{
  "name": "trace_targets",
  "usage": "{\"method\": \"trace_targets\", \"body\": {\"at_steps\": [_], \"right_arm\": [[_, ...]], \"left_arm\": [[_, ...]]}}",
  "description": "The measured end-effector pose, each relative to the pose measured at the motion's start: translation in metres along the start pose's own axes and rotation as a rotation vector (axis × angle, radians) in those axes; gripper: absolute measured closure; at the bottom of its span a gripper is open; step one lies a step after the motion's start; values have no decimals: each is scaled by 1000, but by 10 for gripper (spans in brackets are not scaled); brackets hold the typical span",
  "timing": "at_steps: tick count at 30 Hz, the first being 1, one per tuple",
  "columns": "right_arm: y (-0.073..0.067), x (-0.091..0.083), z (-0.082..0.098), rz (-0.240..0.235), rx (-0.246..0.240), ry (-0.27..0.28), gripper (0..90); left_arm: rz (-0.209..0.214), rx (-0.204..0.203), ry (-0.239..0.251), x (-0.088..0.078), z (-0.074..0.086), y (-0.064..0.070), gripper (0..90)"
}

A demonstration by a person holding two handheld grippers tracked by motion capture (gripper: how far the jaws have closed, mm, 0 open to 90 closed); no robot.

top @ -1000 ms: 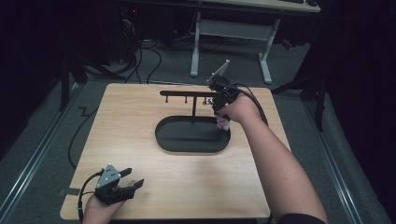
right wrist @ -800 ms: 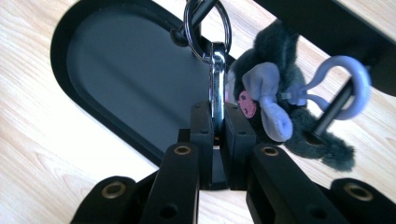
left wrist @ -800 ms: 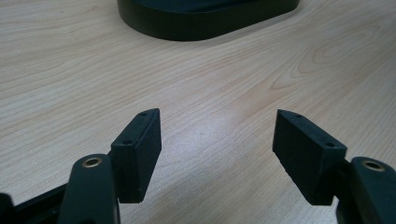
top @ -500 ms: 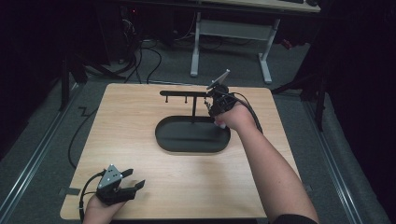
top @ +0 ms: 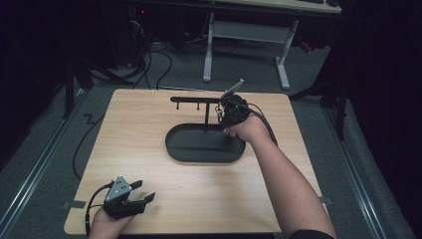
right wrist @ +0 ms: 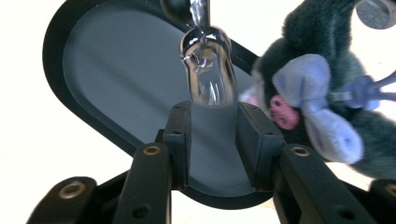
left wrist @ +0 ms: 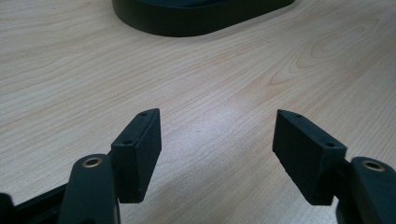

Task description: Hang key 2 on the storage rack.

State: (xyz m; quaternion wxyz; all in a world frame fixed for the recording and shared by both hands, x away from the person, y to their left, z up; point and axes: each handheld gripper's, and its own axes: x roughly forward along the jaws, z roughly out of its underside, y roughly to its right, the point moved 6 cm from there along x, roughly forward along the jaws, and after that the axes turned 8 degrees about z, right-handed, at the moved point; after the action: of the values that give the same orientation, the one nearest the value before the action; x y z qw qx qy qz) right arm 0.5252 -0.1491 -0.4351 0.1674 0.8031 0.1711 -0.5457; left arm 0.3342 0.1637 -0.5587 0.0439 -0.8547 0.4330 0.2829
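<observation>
A black stand has an oval base [top: 175, 149] and a thin T-shaped bar [top: 196, 99]. My right gripper [top: 222, 116] is at the bar's right end, above the base, with a short chain [top: 218, 112] hanging beside it. In the right gripper view its jaws [right wrist: 214, 112] have just been opening; a shiny metal clasp [right wrist: 205, 70] hangs just beyond the tips, free of the pads. A dark grey plush toy [right wrist: 327, 93] with a lavender bow dangles to its right. My left gripper [top: 144, 190] rests open at the table's near left corner, with nothing between its jaws [left wrist: 217, 135].
The wooden table [top: 124, 129] ends close behind the stand and just in front of my left hand. The base's rim [left wrist: 201, 18] lies ahead of the left gripper. Beyond the table stand a white desk frame [top: 249, 35] and floor cables [top: 149, 59].
My right hand has sunk toward the oval base and come slightly nearer. The left hand has stayed in place.
</observation>
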Motion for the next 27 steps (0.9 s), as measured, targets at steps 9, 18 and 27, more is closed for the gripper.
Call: {"method": "trace_targets", "body": {"at_steps": [9,18,27], "right_arm": [[1,7,14,-22,22,-2,599],[-9,28,64,-53,16,27,496],[-16,42,107,-80,20,96,463]], "left_arm": [[2,6,-7,1,0,0,333],[9,17,-28,6,1,3,330],[10,29,-47,11,3,7,329]]}}
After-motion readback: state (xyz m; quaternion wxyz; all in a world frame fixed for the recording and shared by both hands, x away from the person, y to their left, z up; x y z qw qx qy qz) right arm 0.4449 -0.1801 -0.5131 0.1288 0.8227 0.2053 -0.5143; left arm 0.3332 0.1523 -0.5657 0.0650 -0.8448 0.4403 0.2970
